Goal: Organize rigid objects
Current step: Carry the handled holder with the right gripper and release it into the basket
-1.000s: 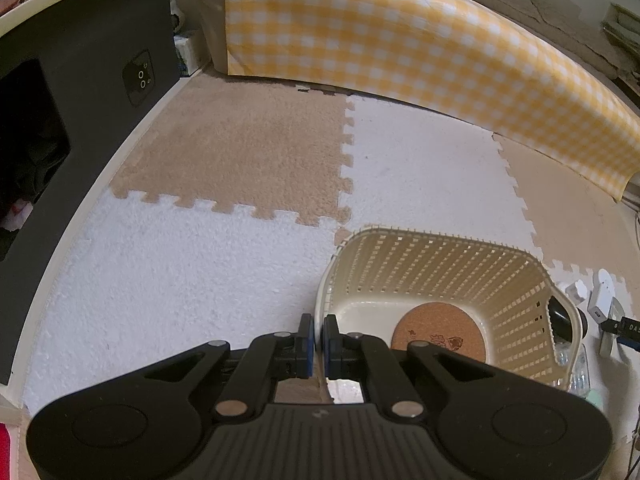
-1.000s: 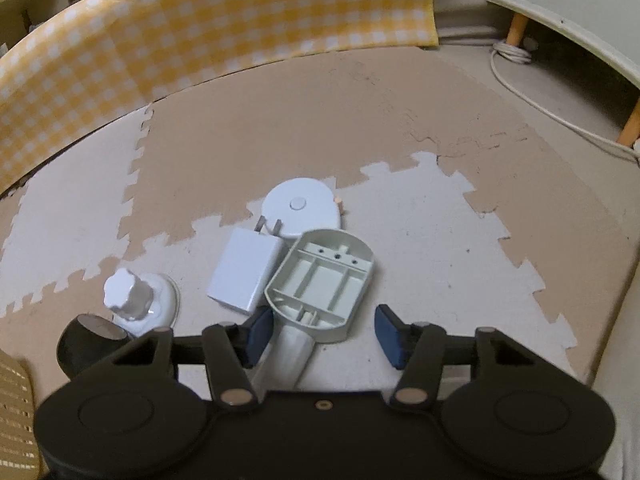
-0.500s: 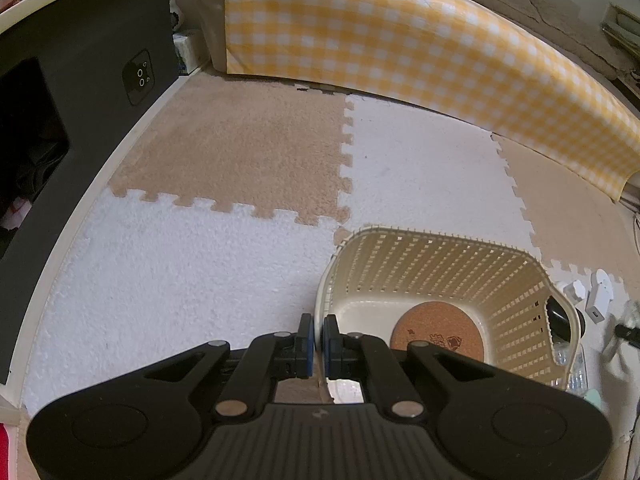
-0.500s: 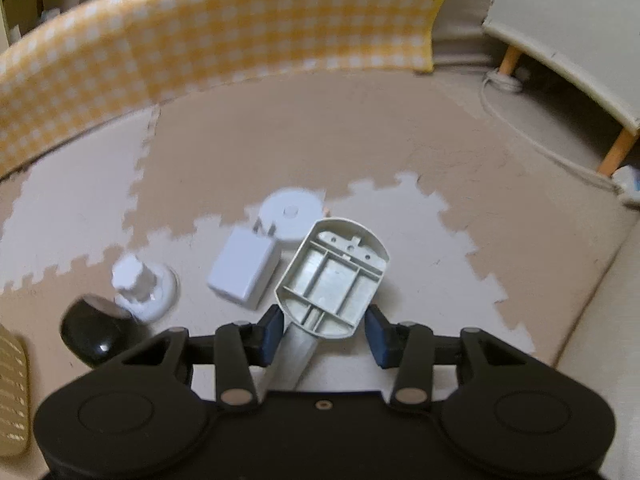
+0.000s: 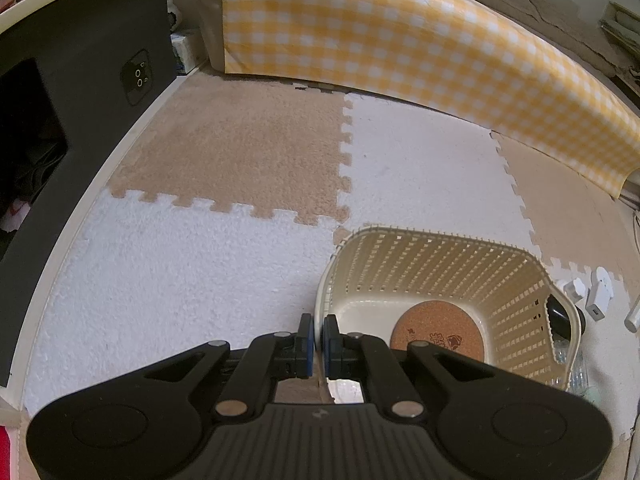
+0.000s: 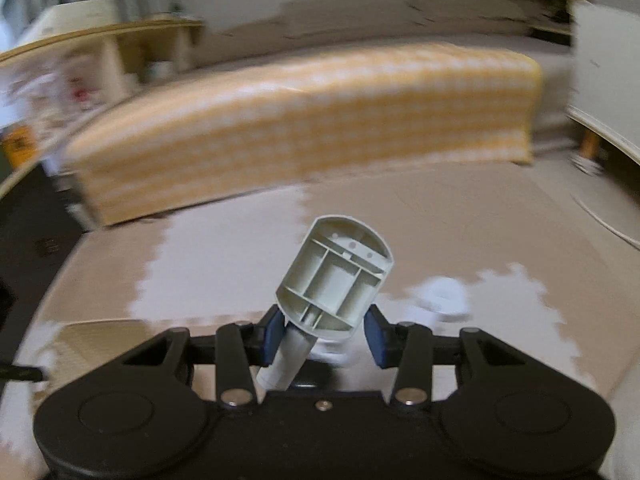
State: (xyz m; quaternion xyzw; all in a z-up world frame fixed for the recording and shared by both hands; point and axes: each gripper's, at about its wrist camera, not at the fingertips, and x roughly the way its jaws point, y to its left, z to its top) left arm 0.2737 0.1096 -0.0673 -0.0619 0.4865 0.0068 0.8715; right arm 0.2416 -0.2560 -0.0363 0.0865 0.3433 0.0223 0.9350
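Left wrist view shows one coaster (image 5: pixel 438 330) in the basket (image 5: pixel 440 240) whose rim the left gripper (image 5: pixel 316 336) pinches; right gripper (image 6: pixel 324 330) clamps a grey housing (image 6: pixel 334 276), other items still outside.

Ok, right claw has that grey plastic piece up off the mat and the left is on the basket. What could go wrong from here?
1. The right claw grips the grey plastic piece low, near its handle, with the wide ribbed head sticking out beyond the pads. It could pivot or slip during a fast swing, and that view is already blurred.
2. The left claw pinches only the thin rim of the basket, so a hard drop could tip it or knock the cork coaster.
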